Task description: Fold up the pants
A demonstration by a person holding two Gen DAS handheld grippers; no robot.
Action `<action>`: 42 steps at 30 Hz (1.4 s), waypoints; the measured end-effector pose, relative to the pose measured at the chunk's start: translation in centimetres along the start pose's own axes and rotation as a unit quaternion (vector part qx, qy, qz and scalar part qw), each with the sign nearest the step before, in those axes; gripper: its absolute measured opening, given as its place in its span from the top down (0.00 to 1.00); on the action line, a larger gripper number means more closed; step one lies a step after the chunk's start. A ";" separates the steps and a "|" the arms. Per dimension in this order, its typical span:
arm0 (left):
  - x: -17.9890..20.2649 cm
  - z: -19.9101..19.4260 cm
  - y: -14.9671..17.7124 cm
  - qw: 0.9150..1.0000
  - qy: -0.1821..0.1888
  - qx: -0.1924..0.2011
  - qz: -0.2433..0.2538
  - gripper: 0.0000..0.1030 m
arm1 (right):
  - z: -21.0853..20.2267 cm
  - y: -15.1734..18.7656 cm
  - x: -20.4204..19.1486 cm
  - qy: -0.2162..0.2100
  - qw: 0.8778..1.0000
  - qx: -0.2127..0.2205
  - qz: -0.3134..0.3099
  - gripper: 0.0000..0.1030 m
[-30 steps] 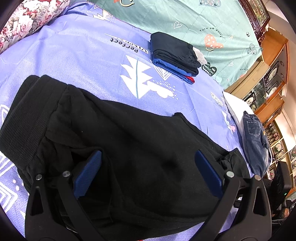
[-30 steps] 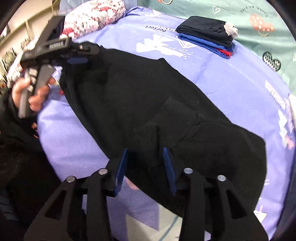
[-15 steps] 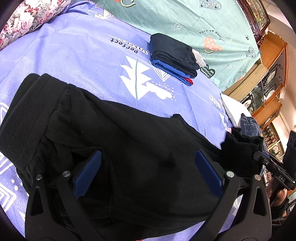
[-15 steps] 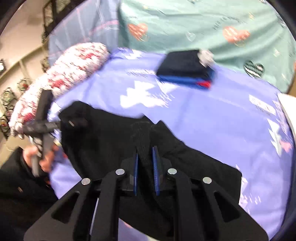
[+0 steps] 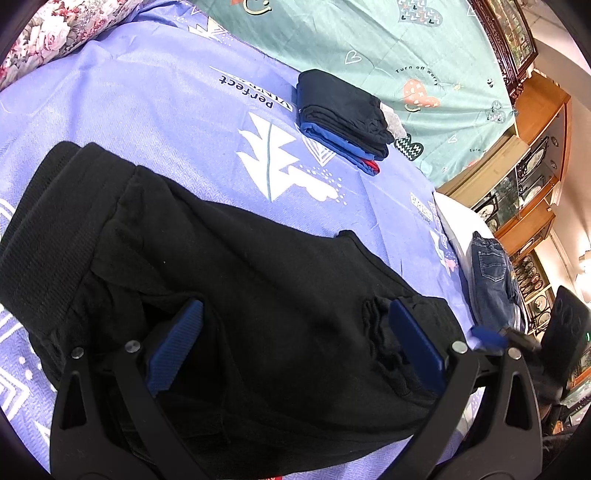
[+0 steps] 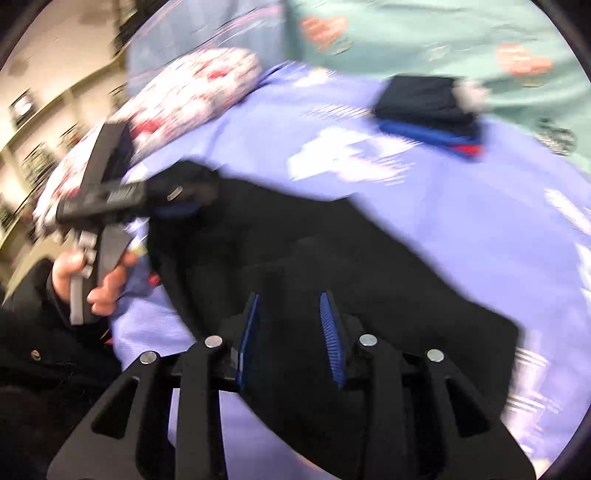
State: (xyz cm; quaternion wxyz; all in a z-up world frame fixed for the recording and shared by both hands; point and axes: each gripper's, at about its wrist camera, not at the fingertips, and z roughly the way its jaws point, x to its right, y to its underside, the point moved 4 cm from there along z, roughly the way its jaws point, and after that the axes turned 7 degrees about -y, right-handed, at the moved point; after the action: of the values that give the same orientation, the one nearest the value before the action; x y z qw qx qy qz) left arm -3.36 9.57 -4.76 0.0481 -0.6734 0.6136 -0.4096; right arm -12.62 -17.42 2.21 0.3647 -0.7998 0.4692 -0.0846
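Well, the black pants [image 5: 229, 280] lie spread on the purple bed sheet [image 5: 155, 110], with the thick waistband at the left end and the leg end bunched up near the right side. The left gripper [image 5: 291, 343] sits low over the pants with its two blue fingers [image 5: 177, 339] wide apart, holding nothing. The right gripper [image 6: 291, 328] is over the leg end, and its fingers [image 6: 330, 332] are partly apart with black cloth between them; that view is blurry, and I think they are not pinching the cloth. What could go wrong? The soft cloth could slip and slump in a heap if the fold is pulled with a loose hold. The leg end already looks wrinkled, so the fold could come out crooked or lumpy. If only the top layer gets pinched, the bottom layer could stay behind. Around the pants, a folded pile of dark clothes [image 5: 343, 118] sits farther up the bed, well apart. A pair of blue jeans [image 5: 491, 280] lies at the right edge, near the leg end. A flowery pillow [image 5: 48, 33] is in the far corner. Nothing sits on the pants themselves.
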 end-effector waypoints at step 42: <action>-10.9 -2.2 0.2 0.960 -0.018 -0.028 -0.277 0.65 | -3.2 5.9 14.3 -0.058 0.963 0.122 0.231 0.42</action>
State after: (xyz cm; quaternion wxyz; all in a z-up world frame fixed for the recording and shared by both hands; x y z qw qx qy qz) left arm -3.91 19.94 -8.75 -0.0755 -0.8253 0.4132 -0.3773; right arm -10.41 -32.37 -2.35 0.4959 -0.6224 0.6055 -0.0082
